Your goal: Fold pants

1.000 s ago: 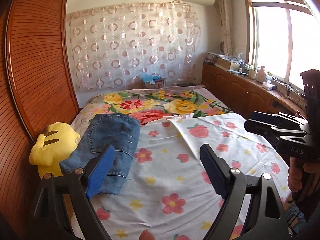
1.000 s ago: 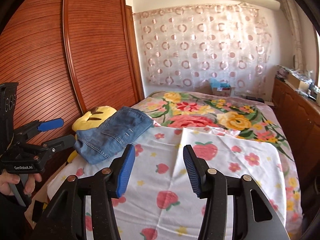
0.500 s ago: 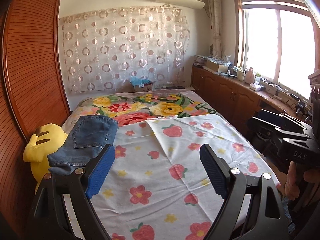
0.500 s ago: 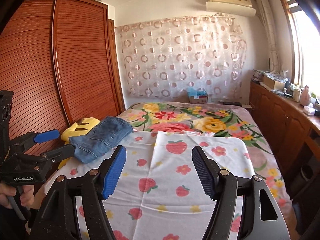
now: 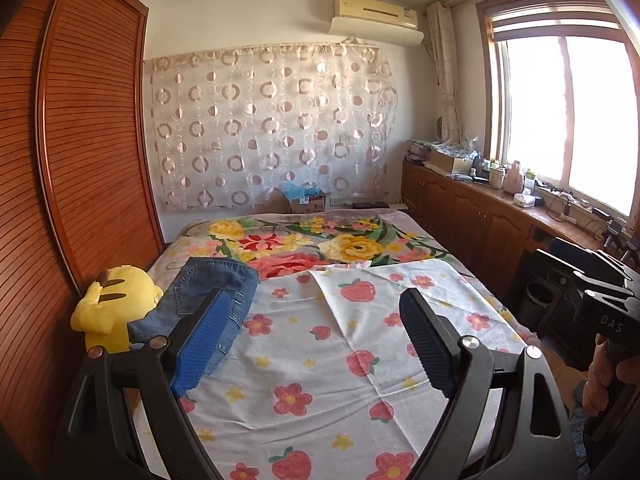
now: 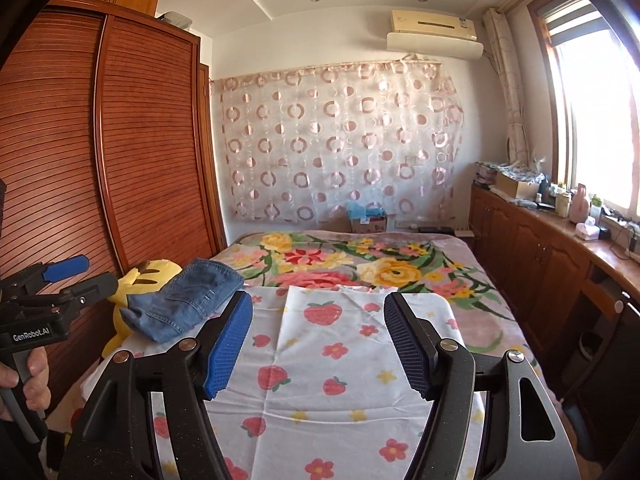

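Note:
The folded blue jeans (image 5: 208,292) lie at the bed's left edge, leaning against a yellow plush toy (image 5: 116,300); in the right wrist view the jeans (image 6: 188,300) show the same way. My left gripper (image 5: 314,296) hovers open above the strawberry-print sheet (image 5: 320,364), nothing between its blue pads. Its body, held by a hand, appears as the left gripper (image 6: 100,272) beside the wardrobe. My right gripper (image 6: 317,298) is open and empty too, back from the bed's foot. From the left wrist the right gripper (image 5: 548,250) stands at the right edge.
A slatted wooden wardrobe (image 5: 80,160) runs along the bed's left side. A floral blanket (image 5: 320,240) covers the far half of the bed. Low wooden cabinets (image 5: 480,220) with clutter sit under the window at right. A patterned curtain (image 6: 340,140) hangs on the back wall.
Both grippers have drawn back from the bed and risen, so more of the room shows. The right gripper's jaws have spread wider. The jeans have stayed put.

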The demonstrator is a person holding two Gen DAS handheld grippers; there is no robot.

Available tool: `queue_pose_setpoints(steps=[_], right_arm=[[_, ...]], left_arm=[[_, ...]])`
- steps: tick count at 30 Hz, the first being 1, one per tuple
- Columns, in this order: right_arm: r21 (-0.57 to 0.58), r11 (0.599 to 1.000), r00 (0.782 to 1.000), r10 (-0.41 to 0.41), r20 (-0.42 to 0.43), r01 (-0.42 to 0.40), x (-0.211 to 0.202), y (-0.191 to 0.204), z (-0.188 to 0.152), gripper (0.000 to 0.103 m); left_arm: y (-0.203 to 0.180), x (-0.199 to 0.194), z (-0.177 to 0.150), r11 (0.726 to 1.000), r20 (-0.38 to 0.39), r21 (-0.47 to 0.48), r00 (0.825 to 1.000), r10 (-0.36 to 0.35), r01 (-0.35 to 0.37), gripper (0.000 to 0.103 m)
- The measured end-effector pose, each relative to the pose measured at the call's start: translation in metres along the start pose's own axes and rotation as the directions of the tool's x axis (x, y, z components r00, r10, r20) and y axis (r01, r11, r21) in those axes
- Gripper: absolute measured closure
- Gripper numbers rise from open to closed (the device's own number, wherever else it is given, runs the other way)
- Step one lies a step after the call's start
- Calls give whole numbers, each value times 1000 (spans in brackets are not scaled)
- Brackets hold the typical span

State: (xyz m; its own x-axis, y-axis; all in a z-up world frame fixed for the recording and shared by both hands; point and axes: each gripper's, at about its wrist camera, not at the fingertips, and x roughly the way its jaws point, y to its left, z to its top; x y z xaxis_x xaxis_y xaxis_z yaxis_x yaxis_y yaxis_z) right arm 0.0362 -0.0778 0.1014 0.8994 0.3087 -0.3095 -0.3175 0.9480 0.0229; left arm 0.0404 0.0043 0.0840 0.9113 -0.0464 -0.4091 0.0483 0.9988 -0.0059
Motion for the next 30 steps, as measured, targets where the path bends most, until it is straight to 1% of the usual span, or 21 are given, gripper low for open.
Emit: queue_pose_setpoints(steps=[11,17,30], right_arm=[[4,1000,1000,6,3,-6,9,-3,-4,33],[3,1000,1000,6,7,-6,8,-9,-6,33],[3,1000,1000,7,5,-7,9,-10,-6,33]], left_arm=[[2,-5,-1,1000,-4,-2,1000,5,-5,16],[3,-5,-2,1000,-4,-1,1000,5,-5,16],[5,-5,-2,1000,-6,1,1000,6,-6,16]])
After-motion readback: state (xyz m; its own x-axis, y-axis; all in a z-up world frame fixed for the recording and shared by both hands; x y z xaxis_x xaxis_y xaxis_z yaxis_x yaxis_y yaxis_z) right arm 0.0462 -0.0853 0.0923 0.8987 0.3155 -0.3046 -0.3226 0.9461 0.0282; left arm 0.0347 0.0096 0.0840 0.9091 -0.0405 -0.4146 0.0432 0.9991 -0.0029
